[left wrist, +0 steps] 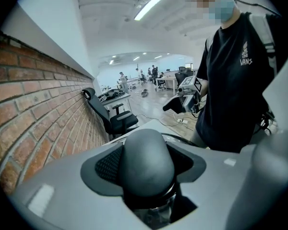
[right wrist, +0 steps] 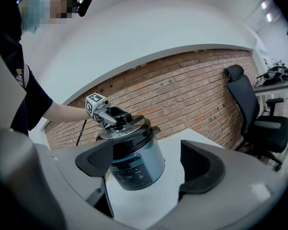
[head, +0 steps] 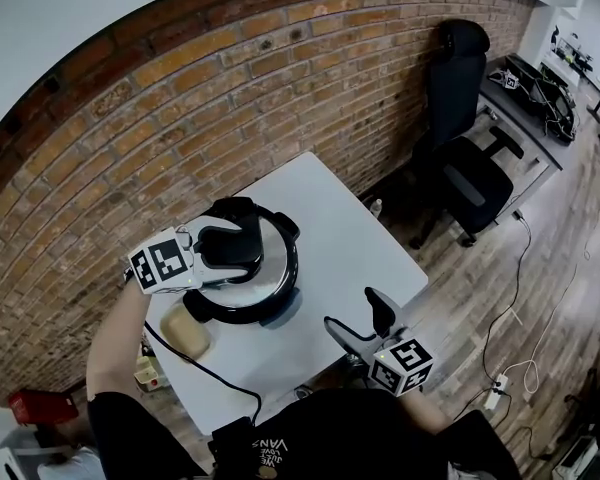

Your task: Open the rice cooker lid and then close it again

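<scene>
While the left gripper (head: 220, 250) clamps its fingers (left wrist: 108, 169) on the round silver lid's (head: 265, 280) black domed handle (left wrist: 146, 159), the right gripper (head: 363, 320) hangs open, empty; opening seems begun, needing a steady lift.

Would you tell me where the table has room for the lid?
Free: the table between rice cooker and right edge, plus the far corner behind it. Crowded: near left, with a beige object and cable; the right gripper hovers at the near edge.

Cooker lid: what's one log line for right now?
left gripper: shut on handle | lid: tilted on cooker | right gripper: open, empty
</scene>
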Action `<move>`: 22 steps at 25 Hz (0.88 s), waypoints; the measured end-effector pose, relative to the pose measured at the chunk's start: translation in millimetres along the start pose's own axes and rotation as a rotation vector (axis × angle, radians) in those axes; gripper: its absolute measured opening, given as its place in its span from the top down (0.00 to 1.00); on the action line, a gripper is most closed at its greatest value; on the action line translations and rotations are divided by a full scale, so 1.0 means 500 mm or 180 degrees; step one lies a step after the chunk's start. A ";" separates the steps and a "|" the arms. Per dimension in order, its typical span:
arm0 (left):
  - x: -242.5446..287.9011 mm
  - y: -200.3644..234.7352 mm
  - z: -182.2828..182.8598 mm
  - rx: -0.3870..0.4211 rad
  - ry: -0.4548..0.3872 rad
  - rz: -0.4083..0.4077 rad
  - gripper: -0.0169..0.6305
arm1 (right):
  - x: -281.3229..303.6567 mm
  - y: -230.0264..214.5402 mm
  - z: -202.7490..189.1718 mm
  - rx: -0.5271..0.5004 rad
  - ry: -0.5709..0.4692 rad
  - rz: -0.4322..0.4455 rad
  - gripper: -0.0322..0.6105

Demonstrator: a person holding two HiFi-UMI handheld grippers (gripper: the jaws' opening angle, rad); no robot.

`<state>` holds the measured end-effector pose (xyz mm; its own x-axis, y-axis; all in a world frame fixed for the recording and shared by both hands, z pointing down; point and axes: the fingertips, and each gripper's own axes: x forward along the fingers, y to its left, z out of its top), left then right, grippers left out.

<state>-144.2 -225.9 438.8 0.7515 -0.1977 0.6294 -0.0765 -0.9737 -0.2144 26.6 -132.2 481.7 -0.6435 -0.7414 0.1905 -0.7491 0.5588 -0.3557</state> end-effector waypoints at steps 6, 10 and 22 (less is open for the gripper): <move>-0.002 -0.003 -0.003 -0.0018 -0.0077 -0.0037 0.55 | -0.005 0.001 0.000 -0.0036 0.0032 -0.0018 0.28; -0.007 -0.004 -0.001 -0.0002 -0.0084 0.0017 0.55 | -0.009 0.006 -0.004 -0.0033 0.0035 -0.0050 0.28; -0.010 0.001 -0.012 -0.0236 -0.0298 0.0065 0.55 | 0.005 0.013 -0.009 -0.0016 0.0028 -0.0101 0.28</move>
<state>-151.8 -226.0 440.3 0.8070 -0.2094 0.5522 -0.1381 -0.9760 -0.1684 19.4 -129.0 483.8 -0.6208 -0.7554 0.2098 -0.7699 0.5369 -0.3448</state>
